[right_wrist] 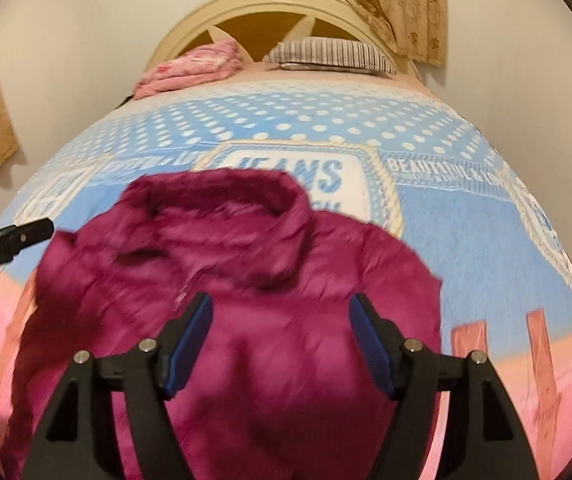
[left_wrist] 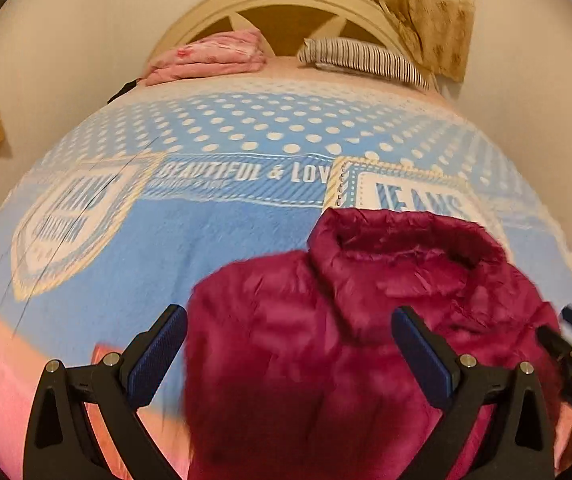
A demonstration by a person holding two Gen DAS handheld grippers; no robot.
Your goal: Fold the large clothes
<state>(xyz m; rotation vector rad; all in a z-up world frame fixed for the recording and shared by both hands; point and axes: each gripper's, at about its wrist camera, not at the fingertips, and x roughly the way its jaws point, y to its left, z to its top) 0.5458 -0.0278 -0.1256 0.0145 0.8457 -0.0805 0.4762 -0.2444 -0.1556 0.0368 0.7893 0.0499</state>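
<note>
While both claws gape empty, the magenta jacket (right_wrist: 246, 280) lies spread beneath them.

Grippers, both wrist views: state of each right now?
Left gripper: open, holding nothing; the jacket lies below on the bed.
Right gripper: open, holding nothing, above the same jacket.

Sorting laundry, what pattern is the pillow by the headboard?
Dark and pale stripes on the pillow; clearest in the right wrist view.

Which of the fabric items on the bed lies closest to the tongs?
The magenta jacket, right under both tongs; the pink folded bedding and striped pillow sit far off by the headboard.
</note>
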